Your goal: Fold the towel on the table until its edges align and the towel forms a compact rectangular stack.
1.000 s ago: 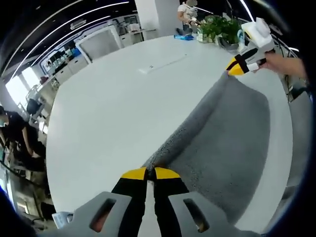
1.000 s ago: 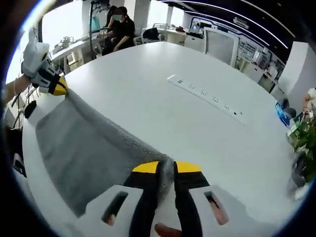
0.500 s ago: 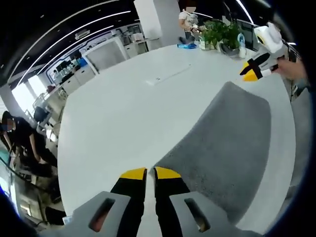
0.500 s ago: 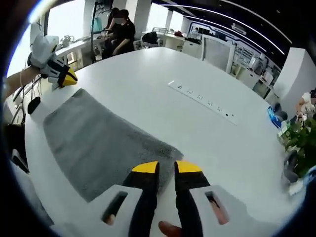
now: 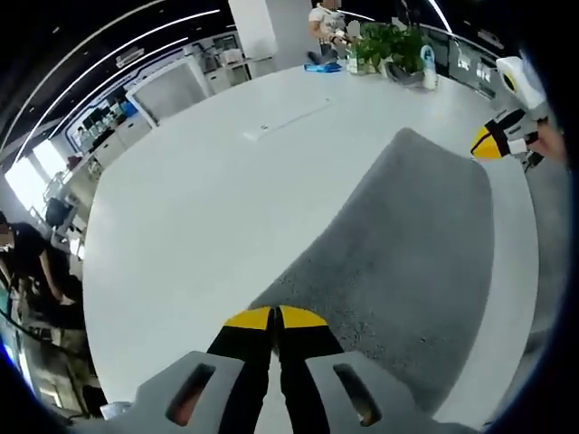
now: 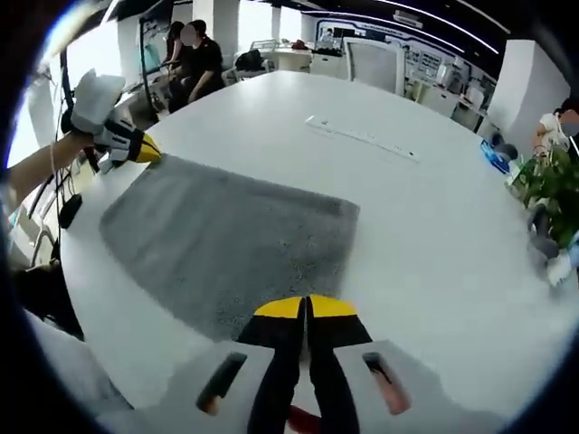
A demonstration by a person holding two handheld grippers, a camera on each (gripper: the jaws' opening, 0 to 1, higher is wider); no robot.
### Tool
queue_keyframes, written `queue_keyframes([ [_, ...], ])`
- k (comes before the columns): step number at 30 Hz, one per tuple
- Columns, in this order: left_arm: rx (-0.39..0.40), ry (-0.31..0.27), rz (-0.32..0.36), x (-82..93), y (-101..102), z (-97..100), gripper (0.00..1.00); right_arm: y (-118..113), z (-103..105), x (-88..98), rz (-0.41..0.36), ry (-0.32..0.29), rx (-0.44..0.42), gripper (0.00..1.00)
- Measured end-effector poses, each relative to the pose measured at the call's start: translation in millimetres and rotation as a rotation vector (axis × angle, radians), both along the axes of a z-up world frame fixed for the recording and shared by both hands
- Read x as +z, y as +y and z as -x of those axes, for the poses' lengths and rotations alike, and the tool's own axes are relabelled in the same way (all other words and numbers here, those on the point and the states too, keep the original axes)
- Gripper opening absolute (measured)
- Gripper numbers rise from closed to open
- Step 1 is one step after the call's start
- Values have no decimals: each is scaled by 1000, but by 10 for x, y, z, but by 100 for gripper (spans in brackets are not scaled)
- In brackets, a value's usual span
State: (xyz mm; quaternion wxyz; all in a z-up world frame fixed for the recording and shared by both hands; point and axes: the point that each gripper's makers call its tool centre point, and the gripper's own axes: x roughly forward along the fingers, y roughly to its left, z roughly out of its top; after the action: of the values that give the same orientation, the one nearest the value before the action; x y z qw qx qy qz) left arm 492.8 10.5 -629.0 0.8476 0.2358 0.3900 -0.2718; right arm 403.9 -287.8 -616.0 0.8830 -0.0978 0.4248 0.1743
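The grey towel [image 5: 407, 244] lies flat on the white round table [image 5: 199, 217], folded once into a rectangle. My left gripper [image 5: 274, 316] is shut, its yellow tips over the towel's near corner, and no cloth shows between them. In the right gripper view the towel [image 6: 235, 226] spreads ahead and to the left. My right gripper [image 6: 308, 307] is shut at its near right corner, again with no cloth showing between the tips. The left gripper [image 6: 145, 149] sits by the far left corner. The right gripper [image 5: 493, 145] hovers beside the towel's right corner.
A white power strip [image 6: 362, 137] lies mid-table beyond the towel. Potted plants [image 5: 384, 45] and a bottle [image 5: 428, 68] stand at the far rim. People sit at desks [image 6: 194, 59] behind the table. The table edge [image 6: 136, 362] runs close to the towel's near side.
Both grippers let go of the raised towel fold, which dropped flat. Their jaws opened and have shut again. The right gripper has drawn back to the towel's other corner.
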Motion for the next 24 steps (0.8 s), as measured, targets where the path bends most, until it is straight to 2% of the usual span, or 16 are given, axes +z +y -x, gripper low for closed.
queue_keyframes([
  [2, 3, 17, -3, -50, 19, 28, 2, 21, 52, -31, -19, 9, -19, 0],
  [5, 10, 36, 3, -110, 35, 66, 1, 30, 102, -60, 1, 14, -21, 0],
  [14, 6, 56, 13, -172, 7, 57, 1, 28, 168, -210, 10, 54, -41, 0],
  [19, 5, 45, 4, -195, -22, 69, 1, 85, 296, -426, 50, 117, -11, 0],
  [21, 11, 39, 6, -194, -26, 65, 1, 82, 284, -409, 66, 99, -19, 0],
  [24, -5, 22, -15, -199, -39, 72, 1, 62, 265, -411, 56, 121, -48, 0],
])
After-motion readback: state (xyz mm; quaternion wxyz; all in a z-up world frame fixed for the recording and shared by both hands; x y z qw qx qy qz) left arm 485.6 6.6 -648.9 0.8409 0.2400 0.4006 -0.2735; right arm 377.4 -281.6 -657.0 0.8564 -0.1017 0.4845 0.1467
